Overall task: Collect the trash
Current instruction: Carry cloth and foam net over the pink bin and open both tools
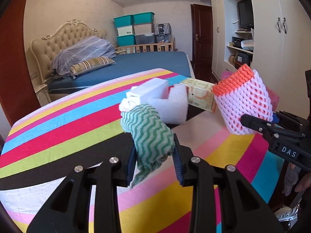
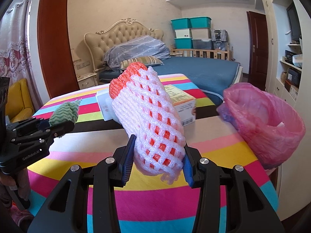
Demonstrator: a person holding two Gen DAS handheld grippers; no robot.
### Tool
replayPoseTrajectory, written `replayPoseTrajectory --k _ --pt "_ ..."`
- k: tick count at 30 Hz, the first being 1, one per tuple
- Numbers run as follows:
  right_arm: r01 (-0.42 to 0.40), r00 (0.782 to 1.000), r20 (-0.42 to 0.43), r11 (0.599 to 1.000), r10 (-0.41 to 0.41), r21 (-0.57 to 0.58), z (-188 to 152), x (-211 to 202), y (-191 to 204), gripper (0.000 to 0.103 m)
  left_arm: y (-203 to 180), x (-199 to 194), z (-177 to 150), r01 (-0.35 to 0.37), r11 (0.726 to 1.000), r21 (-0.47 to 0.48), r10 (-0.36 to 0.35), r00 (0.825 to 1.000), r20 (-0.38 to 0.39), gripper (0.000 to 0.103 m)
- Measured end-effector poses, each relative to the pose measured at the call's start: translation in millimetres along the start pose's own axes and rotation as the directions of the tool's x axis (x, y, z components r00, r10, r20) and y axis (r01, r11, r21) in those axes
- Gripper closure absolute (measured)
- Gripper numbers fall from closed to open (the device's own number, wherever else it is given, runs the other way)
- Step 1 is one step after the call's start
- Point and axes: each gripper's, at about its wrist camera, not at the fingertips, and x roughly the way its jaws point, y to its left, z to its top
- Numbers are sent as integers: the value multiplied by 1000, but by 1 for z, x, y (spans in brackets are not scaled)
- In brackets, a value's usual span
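Clamped between the left claw's blue pads, a crumpled green-and-white wavy-patterned cloth hung limp above the striped surface; soft and light, it looked safest pinched at its bunched middle. The right claw was closed on a white-over-orange foam fruit net sleeve, springy, squashing easily, best gripped near one end. A pink plastic-lined bin stood just right of it, with cardboard boxes lying behind.
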Motion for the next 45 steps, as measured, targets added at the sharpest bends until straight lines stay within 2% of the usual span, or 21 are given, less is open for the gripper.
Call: replayPoseTrajectory --k 16,22,31,38,45 --pt "98 994 52 995 -100 26 -1 -31 -38 61 -42 12 11 99 992 83 -95 994 -50 70" --pt "151 984 87 987 -155 48 6 -43 -59 60 -63 19 26 174 980 95 -168 983 -72 70" --pt "267 948 141 955 -284 128 22 -63 -120 60 -115 34 74 304 945 119 -299 953 -58 70" --pt "331 922 147 926 -358 179 38 -62 -172 60 -155 60 118 431 895 114 -431 902 -28 68" --pt "360 917 107 911 -385 200 49 -35 -220 58 -190 105 148 454 887 84 -450 891 -61 67"
